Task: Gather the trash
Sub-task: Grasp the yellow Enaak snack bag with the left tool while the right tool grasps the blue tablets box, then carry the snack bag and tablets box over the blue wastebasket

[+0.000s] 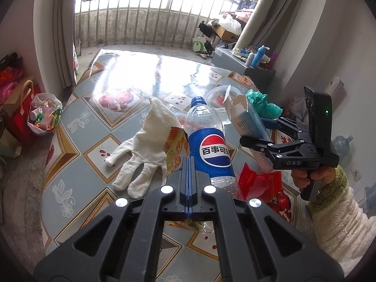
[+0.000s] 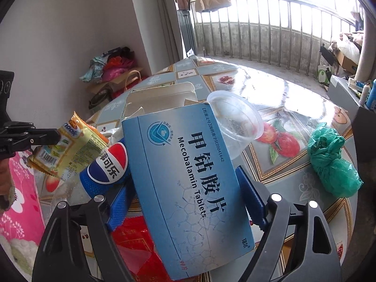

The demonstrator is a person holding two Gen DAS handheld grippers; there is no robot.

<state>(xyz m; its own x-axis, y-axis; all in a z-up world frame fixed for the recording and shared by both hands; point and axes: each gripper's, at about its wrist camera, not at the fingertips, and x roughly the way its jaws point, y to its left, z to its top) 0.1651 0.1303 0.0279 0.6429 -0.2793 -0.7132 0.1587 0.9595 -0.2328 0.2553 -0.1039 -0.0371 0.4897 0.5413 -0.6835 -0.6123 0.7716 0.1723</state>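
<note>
My left gripper (image 1: 188, 164) has its blue pads pressed together on the yellow snack wrapper (image 1: 176, 149). In the right wrist view the wrapper (image 2: 70, 150) hangs off the tip of that gripper, clear of the table, barcode side facing the camera.

My right gripper (image 2: 185, 202) straddles the blue medicine box (image 2: 188, 176) — "Mecobalamin Tablets" printed on its face, top flaps torn open. The blue fingers (image 2: 251, 202) stand on either side of the box, wide apart; I cannot tell whether the pads actually press on the cardboard. In the left wrist view the box (image 1: 251, 122) sits tilted in the jaws of that gripper, open end up, with a hand (image 1: 312, 176) in a fuzzy cream sleeve on the grip.

Remaining trash on the table (image 1: 112, 87), which has a fruit-pattern cloth:
- Pepsi bottle (image 1: 209, 145), empty, lying on its side just right of the left gripper's tip, cap end away from me.
- White cloth glove (image 1: 145, 150), flat, left of the bottle.
- Red wrapper (image 1: 256, 183), crumpled, beneath the right gripper.
- Clear plastic cup (image 2: 235, 127), just behind the box.
- Green plastic bag (image 2: 331, 162), knotted, well to the right — near the table edge.

A bag of rubbish (image 1: 44, 112) sits on the floor left of the table.
</note>
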